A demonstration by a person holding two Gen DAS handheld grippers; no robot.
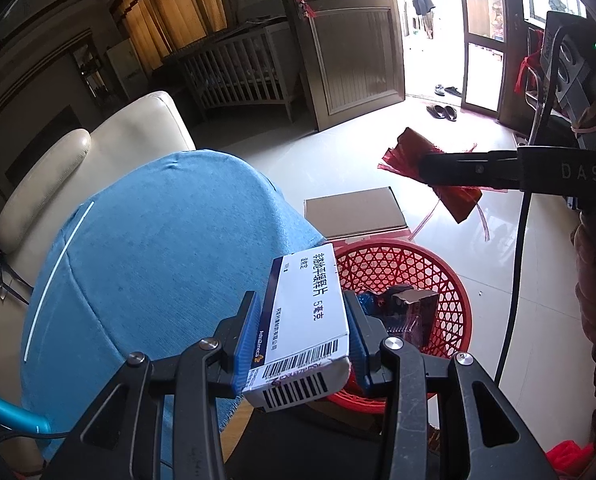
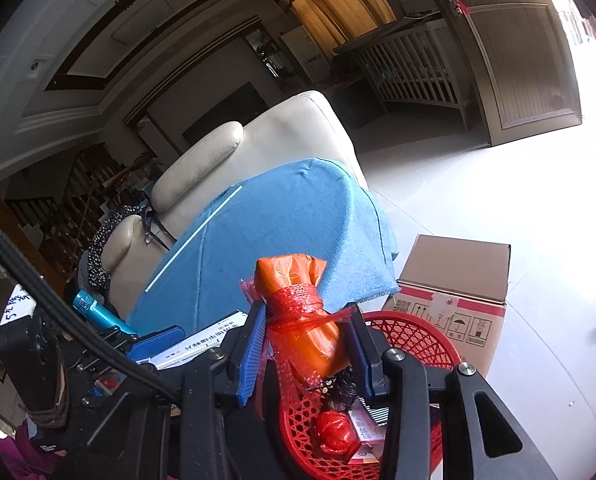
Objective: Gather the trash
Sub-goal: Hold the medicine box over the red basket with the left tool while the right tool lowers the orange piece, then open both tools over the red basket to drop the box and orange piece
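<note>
My left gripper (image 1: 301, 306) is shut on a white medicine box (image 1: 309, 332) with barcodes, its blue pads pressed on both long sides. The box hangs over the edge of the blue-clothed table (image 1: 158, 240), just left of a red woven basket (image 1: 455, 280) on the floor. My right gripper (image 2: 307, 314) is shut on an orange packet (image 2: 294, 272) bound in red netting, directly above the same basket (image 2: 417, 328). In the left wrist view the right gripper (image 1: 423, 166) and its red bundle (image 1: 411, 146) hover higher up. A thin white stick (image 1: 58, 276) lies on the cloth.
The basket holds a red wad (image 2: 333, 432), a small carton (image 2: 367, 428) and dark scraps. A cardboard box (image 2: 457, 272) stands behind it on the pale tiled floor. A cream armchair (image 1: 98, 148) sits beyond the table. A black cable (image 1: 517, 260) hangs at the right.
</note>
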